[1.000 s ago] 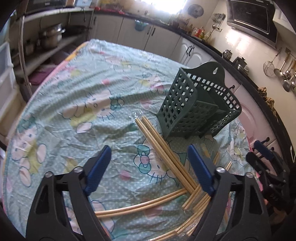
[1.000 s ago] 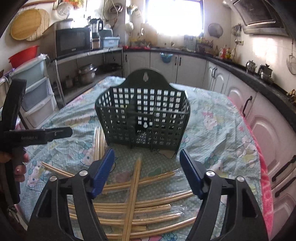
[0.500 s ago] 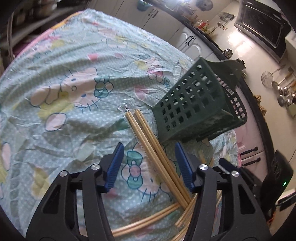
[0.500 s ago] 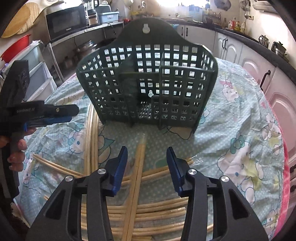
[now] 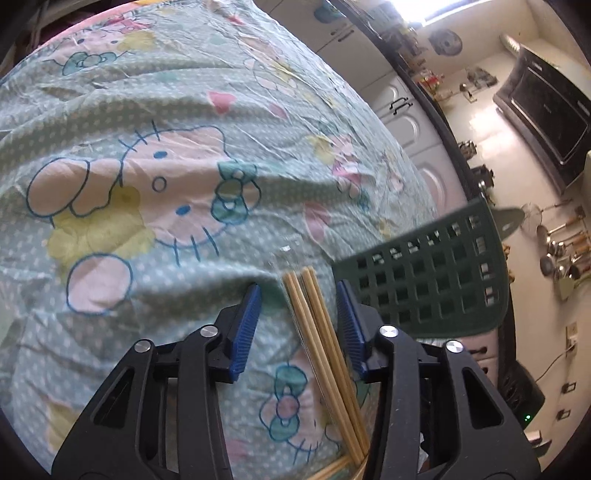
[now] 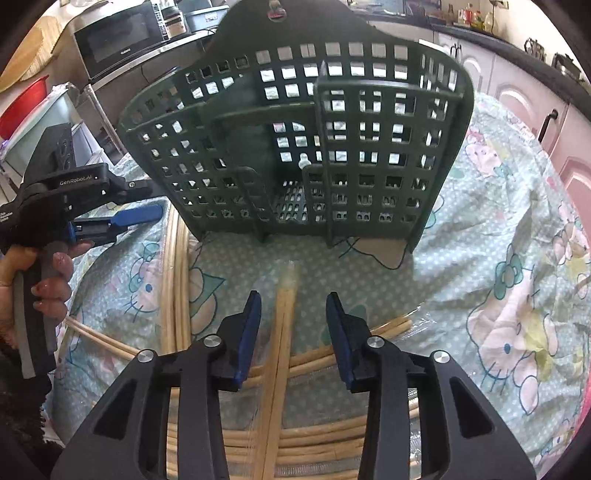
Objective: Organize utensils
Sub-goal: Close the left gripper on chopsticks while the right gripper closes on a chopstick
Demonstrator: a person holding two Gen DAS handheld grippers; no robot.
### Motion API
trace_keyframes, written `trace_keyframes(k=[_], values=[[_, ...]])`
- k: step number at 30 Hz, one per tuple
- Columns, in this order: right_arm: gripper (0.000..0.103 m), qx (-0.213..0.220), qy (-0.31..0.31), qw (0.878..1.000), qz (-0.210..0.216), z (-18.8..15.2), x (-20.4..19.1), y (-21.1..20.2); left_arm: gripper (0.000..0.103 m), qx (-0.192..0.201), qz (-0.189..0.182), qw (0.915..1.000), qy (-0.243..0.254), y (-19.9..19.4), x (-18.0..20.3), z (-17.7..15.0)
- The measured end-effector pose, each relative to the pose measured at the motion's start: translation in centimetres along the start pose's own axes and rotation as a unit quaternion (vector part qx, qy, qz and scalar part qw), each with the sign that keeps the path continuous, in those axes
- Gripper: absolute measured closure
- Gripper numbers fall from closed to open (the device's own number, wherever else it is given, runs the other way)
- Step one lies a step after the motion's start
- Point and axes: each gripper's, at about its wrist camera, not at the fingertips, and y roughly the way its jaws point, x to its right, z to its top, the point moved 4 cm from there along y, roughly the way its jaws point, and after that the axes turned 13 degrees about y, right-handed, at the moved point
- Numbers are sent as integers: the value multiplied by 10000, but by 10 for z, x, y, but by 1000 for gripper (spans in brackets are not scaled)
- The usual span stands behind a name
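Several pairs of wooden chopsticks in clear sleeves lie crossed on a Hello Kitty tablecloth (image 5: 147, 147). A dark green slotted utensil holder (image 6: 295, 140) stands behind them; it also shows in the left wrist view (image 5: 424, 284). My left gripper (image 5: 299, 291) is open, low over the cloth, its jaws on either side of one chopstick pair (image 5: 314, 325). My right gripper (image 6: 293, 299) is open, its jaws on either side of another pair (image 6: 282, 332) that points at the holder. The left gripper also shows in the right wrist view (image 6: 122, 218).
More chopsticks (image 6: 314, 439) lie piled under my right gripper. Kitchen cabinets (image 5: 402, 122) and a counter run along the far side. A shelf with a microwave (image 6: 118, 33) stands at the left.
Both grippers have moved forward and down toward the chopsticks and the holder. Their jaws have narrowed around one pair each but stay open.
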Motion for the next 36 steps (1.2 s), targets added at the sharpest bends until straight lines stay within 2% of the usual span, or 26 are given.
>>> trace_keyframes(k=[6, 13, 16, 20, 23, 28, 36], values=[[78, -198, 201, 9995, 106, 3, 5, 11, 85, 100, -35, 9999, -128, 3, -11, 5], [89, -297, 279, 9991, 149, 14, 7, 12, 85, 144, -126, 9997, -124, 8, -14, 11], [91, -310, 294, 9989, 213, 20, 4, 12, 86, 163, -98, 9998, -53, 10, -13, 13], [91, -272, 299, 9988, 261, 22, -5, 10, 97, 138, 12, 9999, 92, 13, -11, 15], [91, -232, 295, 9989, 298, 20, -8, 5, 101, 131, 12, 9998, 129, 13, -12, 16], [91, -180, 202, 9990, 343, 17, -14, -4, 103, 225, 21, 9992, 320, 2, -9, 18], [91, -52, -25, 9986, 518, 16, -33, -22, 103, 642, 89, 9951, 745, -41, 2, 21]])
